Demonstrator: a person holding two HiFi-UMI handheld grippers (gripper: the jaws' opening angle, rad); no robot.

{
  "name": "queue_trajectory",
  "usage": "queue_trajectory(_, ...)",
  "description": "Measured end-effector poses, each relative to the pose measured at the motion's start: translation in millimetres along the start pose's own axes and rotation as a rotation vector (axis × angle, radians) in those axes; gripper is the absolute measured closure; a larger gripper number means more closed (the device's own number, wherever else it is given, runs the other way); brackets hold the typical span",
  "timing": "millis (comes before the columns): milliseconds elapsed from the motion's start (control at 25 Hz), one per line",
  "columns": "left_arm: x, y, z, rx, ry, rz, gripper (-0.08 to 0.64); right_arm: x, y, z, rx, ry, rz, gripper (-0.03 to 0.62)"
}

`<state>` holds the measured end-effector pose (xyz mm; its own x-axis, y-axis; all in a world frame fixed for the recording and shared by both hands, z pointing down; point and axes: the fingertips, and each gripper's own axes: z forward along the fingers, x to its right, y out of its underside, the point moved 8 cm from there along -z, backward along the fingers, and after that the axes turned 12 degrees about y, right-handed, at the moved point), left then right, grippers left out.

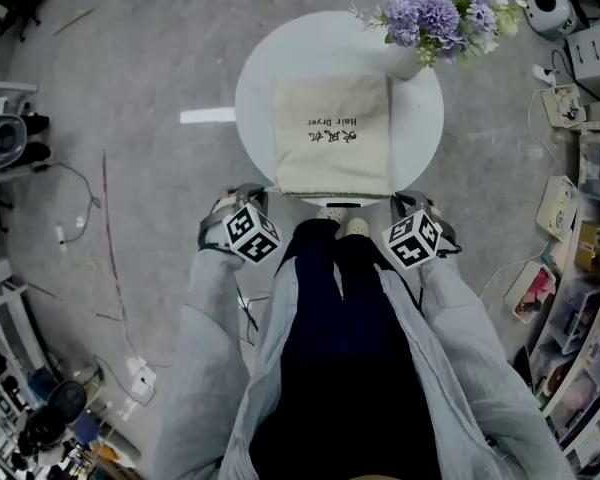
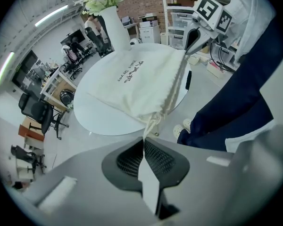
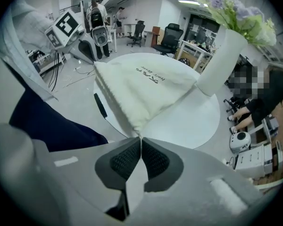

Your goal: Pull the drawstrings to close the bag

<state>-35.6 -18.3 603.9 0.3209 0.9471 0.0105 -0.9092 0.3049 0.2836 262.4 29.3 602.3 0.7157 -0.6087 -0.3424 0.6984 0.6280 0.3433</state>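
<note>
A cream drawstring bag [image 1: 330,133] printed "Hair Dryer" lies flat on a round white table [image 1: 255,88], its mouth toward me. My left gripper [image 1: 248,192] is at the bag's near left corner. In the left gripper view the gripper [image 2: 144,140] is shut on the drawstring [image 2: 153,124], which runs taut out of the gathered corner of the bag [image 2: 137,81]. My right gripper [image 1: 400,200] is at the near right corner. In the right gripper view it [image 3: 140,138] is shut on the drawstring where the bag [image 3: 141,88] tapers to its corner. Each gripper shows in the other's view: right gripper [image 2: 188,48], left gripper [image 3: 92,51].
A white vase [image 3: 221,62] of purple flowers [image 1: 435,18] stands on the table's far right, touching the bag's corner. My legs are against the table's near edge. Cables [image 1: 80,208] trail on the floor at left; shelves and boxes [image 1: 580,258] line the right. A seated person [image 3: 264,102] is beyond the table.
</note>
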Motion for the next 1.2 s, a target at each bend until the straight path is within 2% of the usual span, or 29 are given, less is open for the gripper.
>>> queue_trajectory(120,-3.6,1.5,-3.4,0.002,-0.005,-0.022,0.531,1.0,-2.8,-1.7,0.005,0.013,-0.105,0.58)
queue_trajectory(240,-4.9,3.1,-5.9,-0.007,-0.019,-0.011,0.531,5.1,-3.3,-6.4,0.007,0.01,-0.168,0.58)
queue_trajectory(480,-8.5,4.7,-6.2,-0.012,-0.009,-0.026,0.531,19.4,-0.1,-7.1,-0.006,0.002,-0.23,0.581)
queue_trajectory(720,-8.5,7.5,-6.7,-0.062,-0.018,0.037,0.531,27.7,3.8,-8.5,-0.018,0.034,-0.304,0.581)
queue_trajectory(1200,-11.2,21.4,-13.3,-0.091,-0.003,0.063,0.532,41.0,15.2,-12.1,-0.028,0.044,-0.403,0.583)
